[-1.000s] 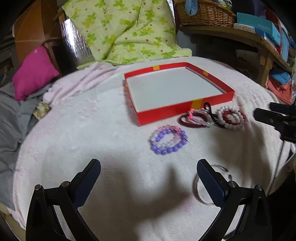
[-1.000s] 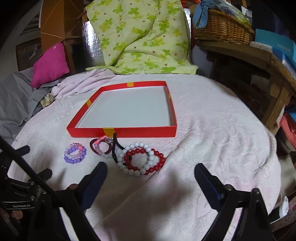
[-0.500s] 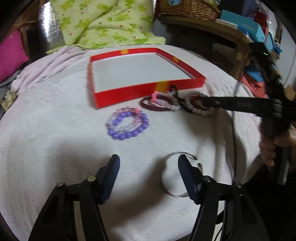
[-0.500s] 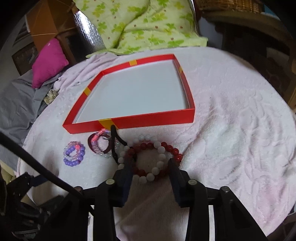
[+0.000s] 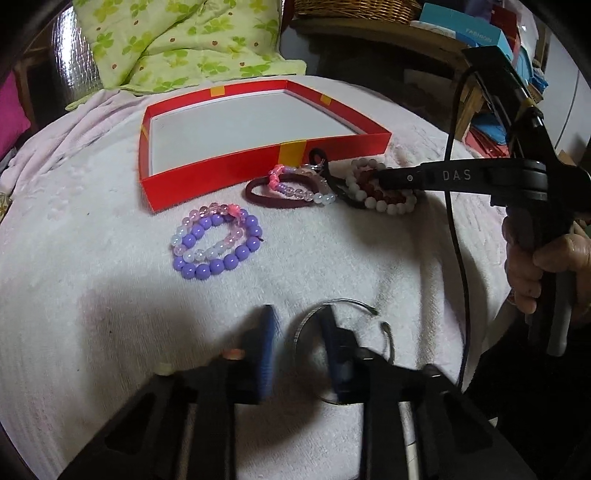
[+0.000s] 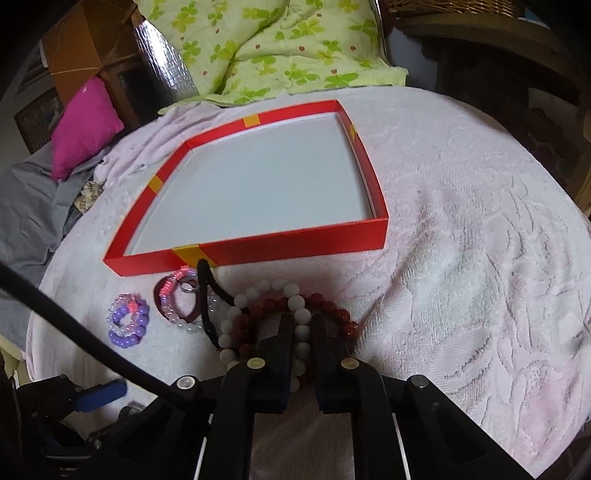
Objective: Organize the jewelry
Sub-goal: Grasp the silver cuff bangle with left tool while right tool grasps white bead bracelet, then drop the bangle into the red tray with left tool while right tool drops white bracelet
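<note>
A red tray (image 5: 221, 177) (image 6: 295, 240) with a white floor lies on a pale pink blanket. In front of it lie a purple bead bracelet (image 5: 218, 243) (image 6: 127, 321), a maroon band (image 5: 258, 197) (image 6: 159, 295) with pink and clear beads, and a black loop (image 5: 334, 181) (image 6: 207, 284). My right gripper (image 6: 301, 319) (image 5: 380, 175) is shut on the white bead bracelet (image 6: 266, 284) (image 5: 384, 208), which overlaps a red bead bracelet (image 6: 332, 310). My left gripper (image 5: 297, 310) is closing around the left rim of a silver bangle (image 5: 351, 301). A gap still shows beside the rim.
A green clover quilt (image 5: 177, 40) (image 6: 266, 40) lies behind the tray, and a magenta cushion (image 6: 85, 122) at the far left. A wooden shelf with blue boxes (image 5: 469, 33) stands at the right. A person's hand (image 5: 535, 266) grips the right tool. The blanket (image 6: 461, 240) stretches right of the tray.
Both grippers sank toward the blanket and their wide jaws narrowed. The right came down over the white and red bracelets; the left came down over the bangle's rim.
</note>
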`<state>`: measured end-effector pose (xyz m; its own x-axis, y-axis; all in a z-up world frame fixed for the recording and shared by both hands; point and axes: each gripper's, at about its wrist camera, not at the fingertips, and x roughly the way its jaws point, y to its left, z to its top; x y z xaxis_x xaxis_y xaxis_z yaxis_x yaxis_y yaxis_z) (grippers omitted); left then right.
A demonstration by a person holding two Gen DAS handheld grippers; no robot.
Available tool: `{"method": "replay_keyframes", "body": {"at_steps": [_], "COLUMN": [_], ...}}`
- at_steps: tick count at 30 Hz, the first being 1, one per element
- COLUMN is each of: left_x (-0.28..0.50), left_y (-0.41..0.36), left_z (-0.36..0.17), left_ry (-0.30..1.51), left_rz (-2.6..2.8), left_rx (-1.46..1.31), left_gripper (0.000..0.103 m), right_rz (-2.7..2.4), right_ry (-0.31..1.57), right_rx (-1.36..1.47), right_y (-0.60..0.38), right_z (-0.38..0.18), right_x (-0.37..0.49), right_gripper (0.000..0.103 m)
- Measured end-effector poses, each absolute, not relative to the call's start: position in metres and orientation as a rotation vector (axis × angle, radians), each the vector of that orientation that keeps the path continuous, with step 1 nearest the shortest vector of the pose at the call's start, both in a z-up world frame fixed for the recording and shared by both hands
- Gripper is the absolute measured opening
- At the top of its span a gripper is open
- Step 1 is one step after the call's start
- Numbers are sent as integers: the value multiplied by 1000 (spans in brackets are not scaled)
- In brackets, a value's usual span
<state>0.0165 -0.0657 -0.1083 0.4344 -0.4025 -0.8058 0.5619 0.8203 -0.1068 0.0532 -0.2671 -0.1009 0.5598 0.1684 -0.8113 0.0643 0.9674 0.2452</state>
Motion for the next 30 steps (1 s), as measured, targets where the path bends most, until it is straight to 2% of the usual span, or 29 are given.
{"method": "replay_keyframes", "body": {"at_steps": [4, 10, 30], "left_x": [16, 19, 54], "left_y": [-65, -62, -42], "left_z": [-109, -102, -55], "left_ry": [936, 900, 767], "left_rz": [-609, -611, -535], "left_rx": [187, 173, 43], "left_gripper": [8, 5, 4], "right_rz": [83, 135, 195], "right_ry": [953, 880, 739], "right_rx": [272, 309, 469], "right_y": [-265, -264, -275], "right_z": [-96, -81, -48], "right_x": [47, 38, 45], "right_gripper": [10, 10, 10]}}
